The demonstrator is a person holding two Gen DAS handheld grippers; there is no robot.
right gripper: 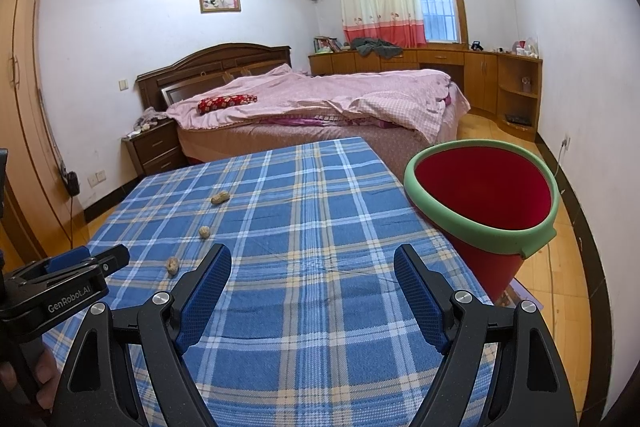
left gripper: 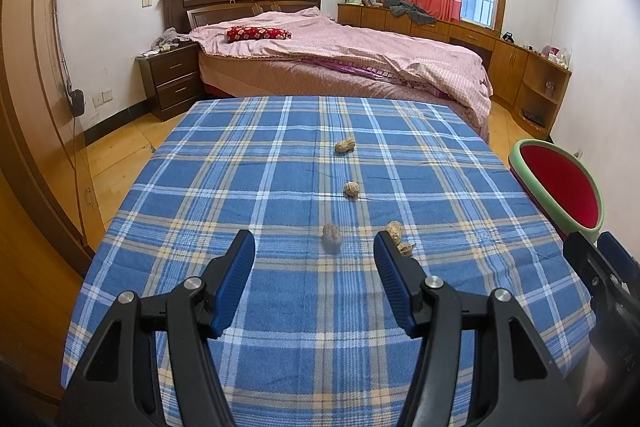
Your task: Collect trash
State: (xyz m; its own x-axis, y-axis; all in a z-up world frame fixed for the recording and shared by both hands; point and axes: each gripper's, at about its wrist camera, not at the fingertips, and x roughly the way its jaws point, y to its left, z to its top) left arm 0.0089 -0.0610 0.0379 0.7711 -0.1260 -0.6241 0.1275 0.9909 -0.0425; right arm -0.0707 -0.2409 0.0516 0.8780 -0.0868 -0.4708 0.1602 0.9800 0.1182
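Note:
Several peanut shells lie on the blue plaid tablecloth (left gripper: 240,187). The farthest (left gripper: 345,145) and a second (left gripper: 352,189) sit along the centre line. A third (left gripper: 331,235) lies just ahead of my left gripper (left gripper: 314,241), which is open and holds nothing. Two more shells (left gripper: 395,230) lie beside its right fingertip. At the table's right edge a red bin with a green rim (right gripper: 476,229) leans towards the table. My right gripper (right gripper: 313,253) is open over bare cloth, left of the bin. Three of the shells (right gripper: 205,231) show in the right wrist view.
The left gripper (right gripper: 100,255) sits at the left edge of the right wrist view, held by a hand (right gripper: 44,375). The right gripper (left gripper: 594,243) shows at the right edge of the left wrist view. Beyond the table stand a bed (left gripper: 340,59), a nightstand (left gripper: 172,83) and cabinets.

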